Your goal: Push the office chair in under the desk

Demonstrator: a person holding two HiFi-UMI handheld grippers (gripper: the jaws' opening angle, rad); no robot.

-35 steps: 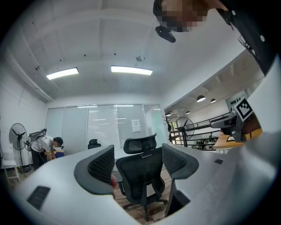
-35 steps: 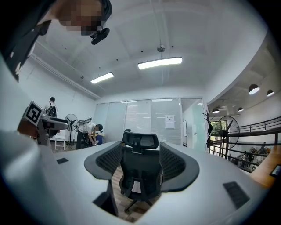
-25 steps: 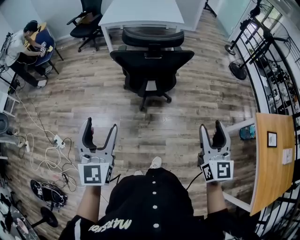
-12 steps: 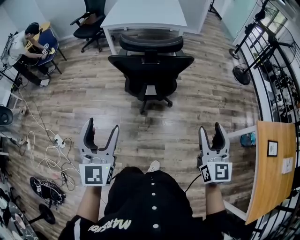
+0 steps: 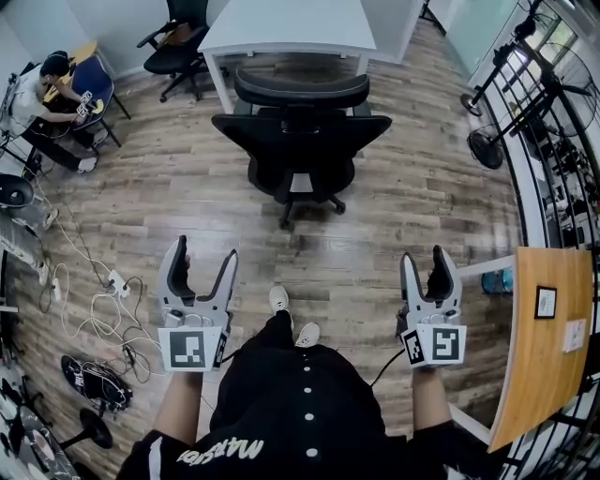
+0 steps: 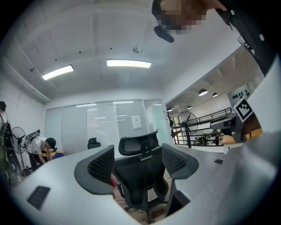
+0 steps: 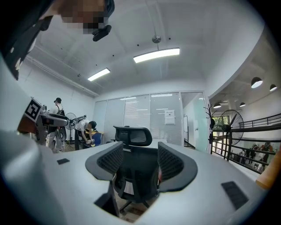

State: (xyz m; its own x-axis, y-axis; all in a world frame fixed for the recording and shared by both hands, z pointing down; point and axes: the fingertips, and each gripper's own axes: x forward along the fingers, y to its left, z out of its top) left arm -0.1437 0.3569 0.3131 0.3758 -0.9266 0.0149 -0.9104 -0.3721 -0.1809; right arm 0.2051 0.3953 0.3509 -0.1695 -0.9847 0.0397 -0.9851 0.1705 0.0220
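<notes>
Wood floor (image 5: 187,187) holds office chair (image 5: 300,141) facing white desk (image 5: 286,23).

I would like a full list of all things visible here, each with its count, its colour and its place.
office chair: one, black, before the desk, its back toward the person
desk: one, white, far end
second chair: one, black, left of the desk
seated person: one, far left
wooden table: one, light brown, right edge
floor fan: at least one, black, far right
cables: several, white and black, on the floor at the left
floor: brown wood planks
shoes: two, white, bottom centre
left gripper: one, grey, lower left, open, empty
right gripper: one, grey, lower right, open, empty
</notes>
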